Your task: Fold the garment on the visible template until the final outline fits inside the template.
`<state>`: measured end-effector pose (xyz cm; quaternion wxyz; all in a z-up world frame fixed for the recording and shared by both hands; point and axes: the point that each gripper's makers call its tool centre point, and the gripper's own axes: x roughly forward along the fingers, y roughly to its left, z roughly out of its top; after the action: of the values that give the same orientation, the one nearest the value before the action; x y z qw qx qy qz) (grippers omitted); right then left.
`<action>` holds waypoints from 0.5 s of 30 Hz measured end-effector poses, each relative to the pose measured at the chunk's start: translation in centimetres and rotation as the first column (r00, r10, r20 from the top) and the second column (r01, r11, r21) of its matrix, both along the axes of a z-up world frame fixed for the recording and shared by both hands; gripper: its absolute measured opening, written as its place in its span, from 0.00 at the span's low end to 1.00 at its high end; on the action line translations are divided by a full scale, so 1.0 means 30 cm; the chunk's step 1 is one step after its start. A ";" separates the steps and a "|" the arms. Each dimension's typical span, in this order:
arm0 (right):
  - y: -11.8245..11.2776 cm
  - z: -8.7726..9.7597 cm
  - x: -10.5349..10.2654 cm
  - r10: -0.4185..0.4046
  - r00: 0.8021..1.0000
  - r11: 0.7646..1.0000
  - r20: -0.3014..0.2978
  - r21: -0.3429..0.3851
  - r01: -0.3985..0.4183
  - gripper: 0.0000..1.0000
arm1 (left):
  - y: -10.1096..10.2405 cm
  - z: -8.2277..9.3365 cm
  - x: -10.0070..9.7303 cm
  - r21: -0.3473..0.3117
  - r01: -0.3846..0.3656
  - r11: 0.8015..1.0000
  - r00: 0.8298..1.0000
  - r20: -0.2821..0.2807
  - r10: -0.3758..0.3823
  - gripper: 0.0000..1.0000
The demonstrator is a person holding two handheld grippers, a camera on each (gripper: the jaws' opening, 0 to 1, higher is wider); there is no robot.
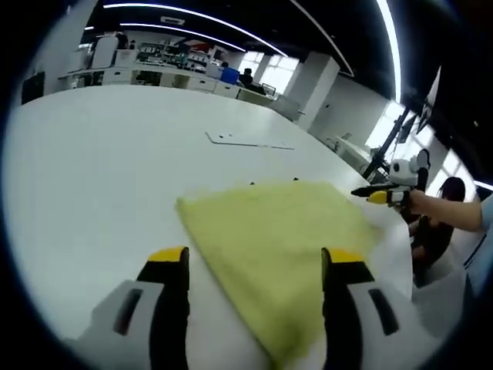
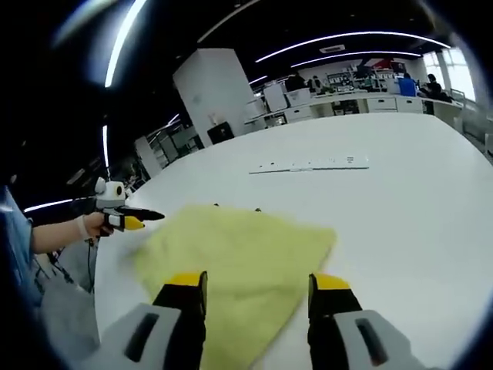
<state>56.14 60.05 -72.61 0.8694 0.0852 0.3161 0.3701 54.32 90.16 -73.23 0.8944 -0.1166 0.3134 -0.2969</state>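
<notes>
Lying folded and flat on the white desk point(image 1: 92, 177): the yellow garment point(image 1: 277, 247), its near edge reaching between the jaws. Hovering wide open and gripping nothing just short of the garment: the left gripper point(image 1: 254, 266). Hovering likewise at the garment's opposite side, jaws spread and empty: the right gripper point(image 2: 258, 289). Peeking out as small dark marks at the garment's far edge: possibly the template. Risking a skewed fold spilling past those marks by pinching only the top layer or dragging the cloth.
</notes>
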 end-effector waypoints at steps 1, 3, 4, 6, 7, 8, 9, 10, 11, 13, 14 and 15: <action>-0.009 -0.003 -0.014 -0.005 1.000 1.000 -0.002 0.003 0.005 0.48 | 0.004 -0.004 -0.016 -0.003 0.000 1.000 1.000 -0.003 0.000 0.66; -0.022 -0.009 -0.038 -0.010 1.000 1.000 -0.008 0.010 0.010 0.47 | 0.012 -0.012 -0.041 -0.003 0.001 1.000 1.000 -0.010 -0.002 0.65; -0.027 -0.011 -0.047 -0.011 1.000 1.000 -0.011 0.010 0.011 0.46 | 0.015 -0.014 -0.050 -0.005 0.001 1.000 1.000 -0.013 -0.001 0.64; -0.035 -0.007 -0.071 -0.012 1.000 1.000 -0.007 0.026 0.012 0.43 | 0.022 -0.017 -0.066 -0.006 0.002 1.000 1.000 -0.018 -0.002 0.62; -0.037 -0.005 -0.075 -0.015 1.000 0.999 -0.007 0.032 0.015 0.43 | 0.026 -0.018 -0.073 -0.003 0.003 1.000 1.000 -0.019 -0.003 0.61; -0.042 -0.004 -0.089 -0.021 1.000 0.999 -0.013 0.042 0.022 0.43 | 0.032 -0.016 -0.084 -0.001 0.003 1.000 1.000 -0.020 -0.003 0.61; -0.045 -0.002 -0.099 -0.023 1.000 0.999 -0.014 0.049 0.024 0.43 | 0.033 -0.014 -0.092 -0.001 0.006 1.000 1.000 -0.019 -0.006 0.61; -0.051 0.004 -0.111 -0.035 0.999 0.997 -0.012 0.073 0.036 0.41 | 0.037 -0.011 -0.106 0.000 0.013 1.000 1.000 -0.019 -0.013 0.61; -0.058 0.006 -0.126 -0.039 0.999 0.995 -0.013 0.089 0.040 0.39 | 0.039 -0.009 -0.115 0.000 0.016 1.000 1.000 -0.019 -0.016 0.60; -0.068 0.002 -0.149 -0.037 0.999 0.996 -0.008 0.086 0.038 0.36 | 0.041 -0.007 -0.141 0.004 0.034 0.999 0.999 -0.021 -0.034 0.60; -0.078 -0.003 -0.164 -0.037 0.999 0.996 -0.004 0.082 0.038 0.36 | 0.043 -0.008 -0.152 0.008 0.041 0.999 0.999 -0.021 -0.041 0.59; -0.083 -0.006 -0.174 -0.037 0.999 0.996 -0.006 0.085 0.038 0.35 | 0.044 -0.009 -0.168 0.011 0.051 0.999 0.998 -0.024 -0.051 0.59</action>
<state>50.92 57.55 -72.79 0.8711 0.1289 0.3004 0.3666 49.29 91.49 -73.50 0.8834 -0.1070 0.3286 -0.3166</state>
